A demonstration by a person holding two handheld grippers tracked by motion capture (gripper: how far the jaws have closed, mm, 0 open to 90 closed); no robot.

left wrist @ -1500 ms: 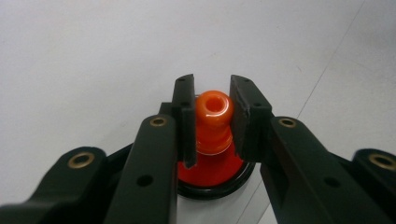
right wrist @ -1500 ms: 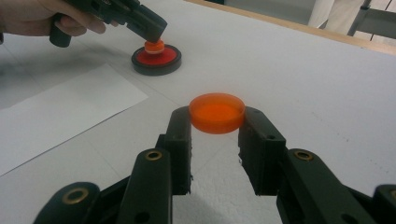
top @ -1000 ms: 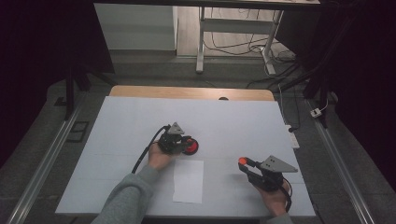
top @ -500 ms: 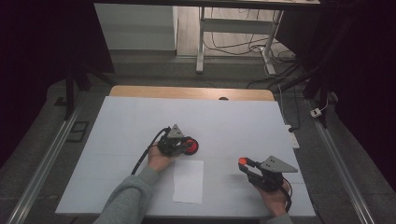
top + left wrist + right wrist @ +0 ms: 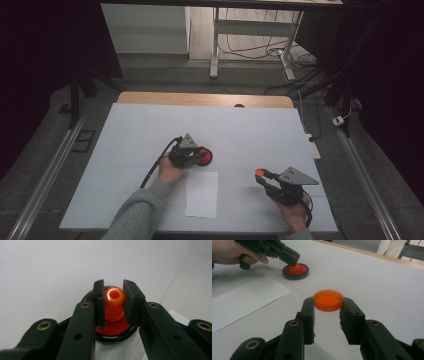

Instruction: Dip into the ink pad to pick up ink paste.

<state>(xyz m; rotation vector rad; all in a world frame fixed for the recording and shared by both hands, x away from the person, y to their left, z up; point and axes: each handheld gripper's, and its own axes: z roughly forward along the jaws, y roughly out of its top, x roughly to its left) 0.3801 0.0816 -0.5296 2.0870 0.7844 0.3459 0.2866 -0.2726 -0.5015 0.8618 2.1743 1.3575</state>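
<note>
Left gripper (image 5: 112,305): jaws clamp the orange knob (image 5: 114,302) on the black-rimmed disc (image 5: 203,157), mid-table (image 5: 260,135). Right gripper (image 5: 327,312): jaws grip an orange cap (image 5: 328,300). White paper sheet (image 5: 202,194) lies between; nothing obstructs.

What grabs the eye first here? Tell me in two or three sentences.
The bright orange parts against the white table. The left gripper is shut on an orange knob standing in a black-rimmed red dish near the table's middle. Nearer the right edge, the right gripper clamps an orange disc at its jaw tips, above the surface.
</note>
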